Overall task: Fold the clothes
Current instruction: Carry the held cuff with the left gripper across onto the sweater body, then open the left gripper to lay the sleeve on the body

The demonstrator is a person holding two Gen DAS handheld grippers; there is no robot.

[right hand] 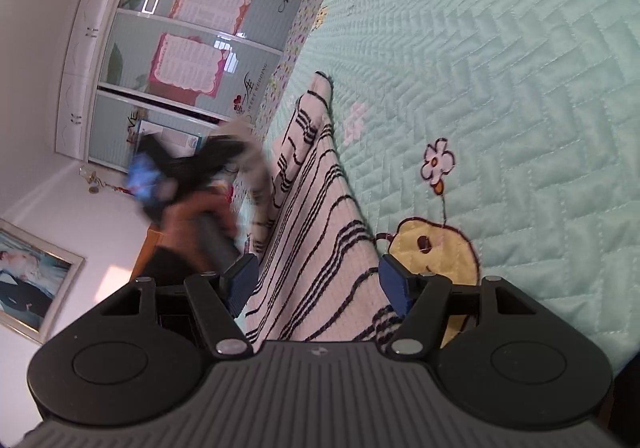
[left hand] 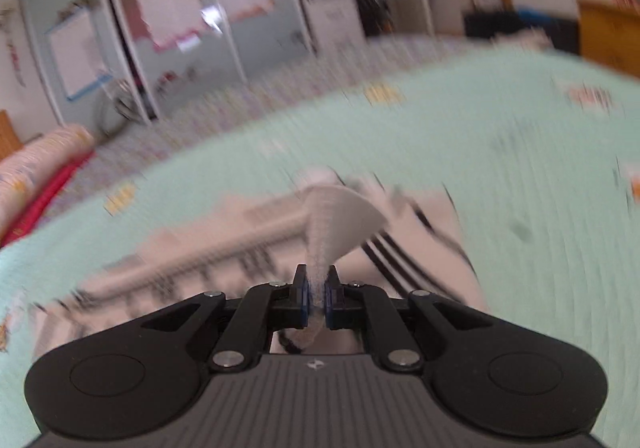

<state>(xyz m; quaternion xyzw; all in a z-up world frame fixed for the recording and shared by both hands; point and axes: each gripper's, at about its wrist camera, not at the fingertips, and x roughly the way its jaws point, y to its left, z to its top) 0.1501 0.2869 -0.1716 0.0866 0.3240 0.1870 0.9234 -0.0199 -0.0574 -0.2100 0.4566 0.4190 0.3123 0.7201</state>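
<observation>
A white garment with thin black stripes (right hand: 316, 216) lies stretched along the mint-green quilted bedspread (right hand: 500, 88). My right gripper (right hand: 318, 282) stands open, its blue pads on either side of the garment's near end, with the cloth lying between them. My left gripper (left hand: 318, 288) is shut on a pinched-up fold of the same garment (left hand: 340, 216), which lifts into a cone above the rest of the cloth (left hand: 248, 232). The left wrist view is heavily blurred. In the right wrist view, the left gripper (right hand: 224, 152) shows as a dark blur in a person's hand at the garment's left edge.
A wardrobe with sliding glass doors (right hand: 192, 60) stands beyond the bed's far edge. Rolled pink bedding (left hand: 40, 168) lies at the left, and wooden furniture (left hand: 608, 36) stands at the right. A framed picture (right hand: 28, 280) hangs on the wall. Bare bedspread (left hand: 500, 152) lies right of the garment.
</observation>
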